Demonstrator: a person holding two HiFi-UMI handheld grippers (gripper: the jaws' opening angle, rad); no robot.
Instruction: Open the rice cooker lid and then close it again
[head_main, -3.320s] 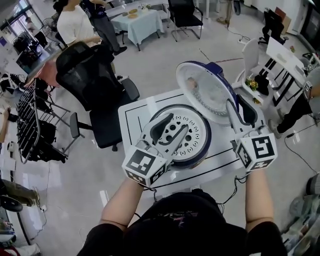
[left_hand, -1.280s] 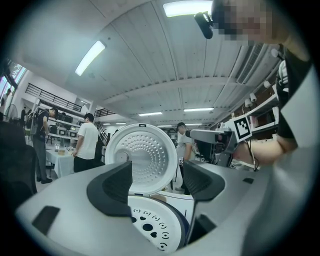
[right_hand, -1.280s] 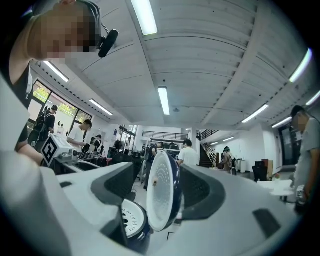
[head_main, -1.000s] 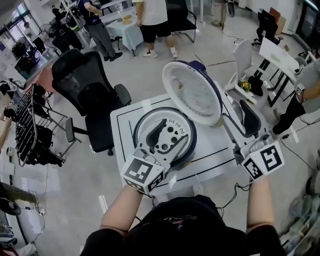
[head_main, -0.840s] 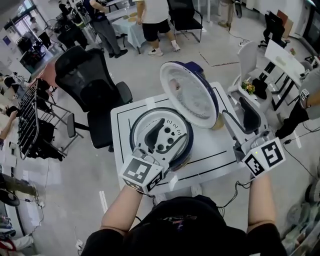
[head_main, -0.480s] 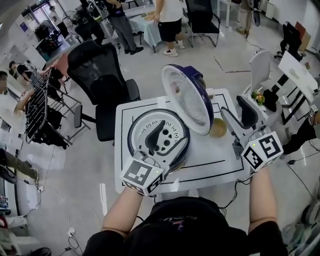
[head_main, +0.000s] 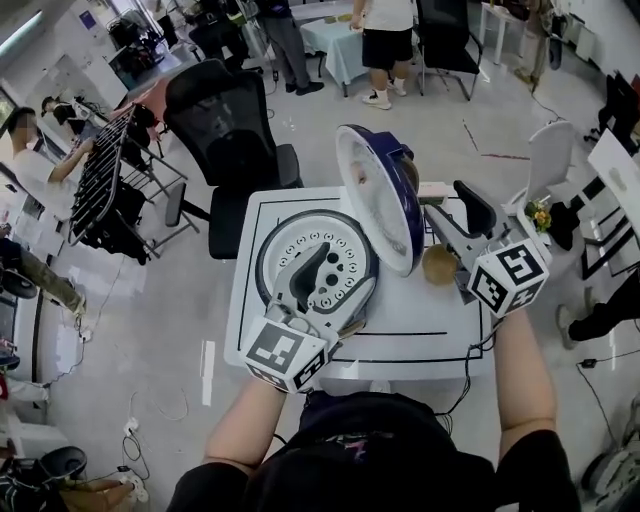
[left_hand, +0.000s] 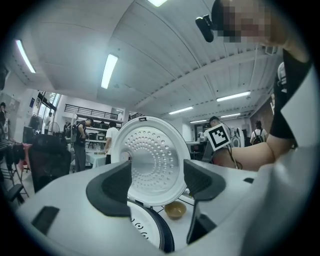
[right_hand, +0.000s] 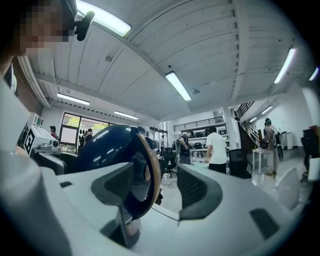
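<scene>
Jaws stand apart and empty on both: left gripper (head_main: 335, 285) over the cooker (head_main: 266, 262) on the surface (head_main: 420, 310), right gripper (head_main: 452, 215) just behind the upright, open lid (head_main: 375, 190). Closing seems due; next, push the lid down.

The rice cooker (head_main: 263, 262) stands open on the white bench (head_main: 420, 312), left of its middle. Its round, dark blue-rimmed body shows a white top plate dotted with holes. The lid (head_main: 372, 195) stands nearly upright at the body's far right side, with a dark blue outer shell and a pale, dimpled inner face turned toward the body.
</scene>
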